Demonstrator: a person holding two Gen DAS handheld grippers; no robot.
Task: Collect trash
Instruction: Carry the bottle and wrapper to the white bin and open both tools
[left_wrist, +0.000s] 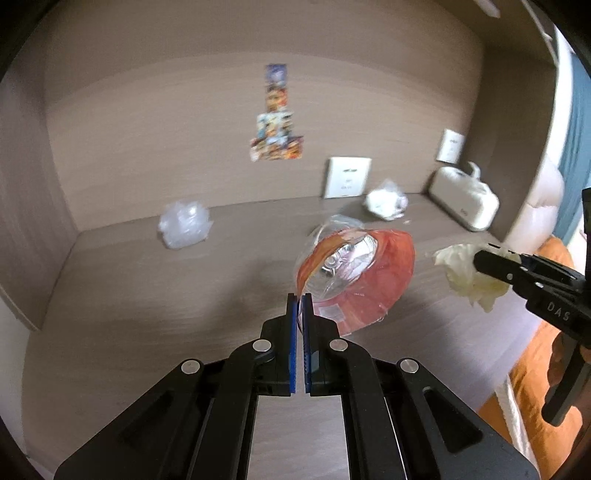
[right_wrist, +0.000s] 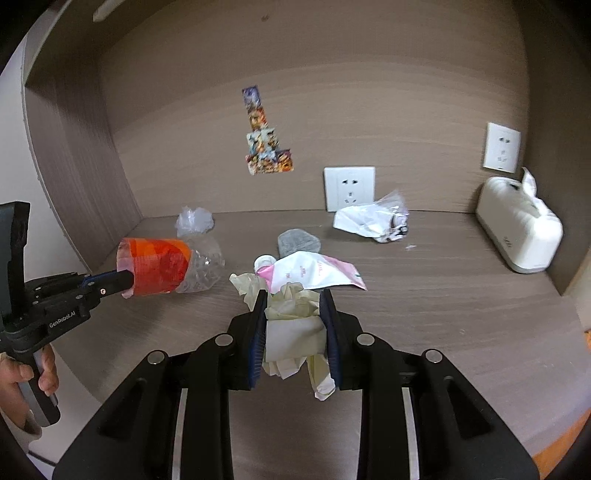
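Note:
A crushed clear plastic bottle (left_wrist: 354, 273) with an orange label hangs above the wooden desk (left_wrist: 147, 295). My left gripper (left_wrist: 300, 299) is shut on the edge of its label. In the right wrist view the same bottle (right_wrist: 166, 266) sticks out sideways from the left gripper (right_wrist: 125, 280), which a hand holds at the left edge. My right gripper (right_wrist: 293, 299) is shut on a crumpled cream tissue wad (right_wrist: 291, 325), whose ends hang below the pads. The left wrist view shows that tissue wad (left_wrist: 461, 273) in the right gripper (left_wrist: 480, 260), off the desk.
On the desk lie a pink-and-white pouch (right_wrist: 314, 271), a grey pad (right_wrist: 298, 240), a crumpled white wrapper (right_wrist: 373, 218) and a clear plastic bag (right_wrist: 194, 219). A white tissue box (right_wrist: 517, 225) stands at the right. Wall sockets (right_wrist: 349, 188) and side panels enclose the alcove.

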